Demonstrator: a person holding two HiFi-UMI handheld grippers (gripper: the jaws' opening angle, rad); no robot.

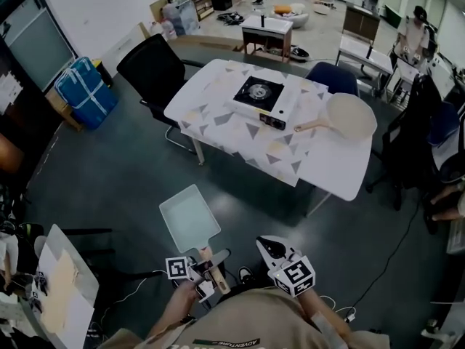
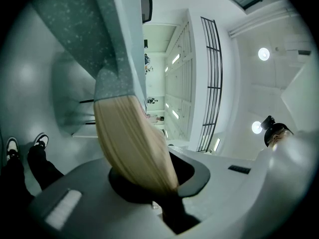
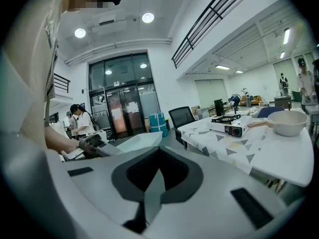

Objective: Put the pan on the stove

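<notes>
- Closest to the head camera is the person's beige shirt (image 1: 247,329), filling the bottom edge. Small print on it seems to read "ADVENTURE"; the rest is too small to read.
- Just beyond the shirt, the left gripper (image 1: 207,264) pinches the pale wooden handle (image 1: 205,255) of the pan (image 1: 189,217).
- Seen from the left gripper view, the handle (image 2: 132,138) runs right down between the jaws, which are clamped on its end. The speckled grey-green pan (image 2: 94,29) rises up and away from them.
- Rectangular and light grey, the pan is held out in front of the person, above the grey floor (image 1: 109,173), well short of the table (image 1: 218,122).
- To the right, the right gripper (image 1: 270,249) sits just beside the left one, clear of the pan. Its own view shows the jaws pressed together with nothing between them (image 3: 154,183).
- Each gripper carries a cube with black-and-white square markers; no words can be made out on them.
- Ahead, the stove (image 1: 263,97), a white single-burner unit with a black top, stands on the table's triangle-patterned cloth.
- A round cream pan (image 1: 351,115) lies on the table just right of the stove, its handle pointing toward it.
- No brand on the stove is legible in any view.
- One black office chair (image 1: 152,67) stands at the table's left end.
</notes>
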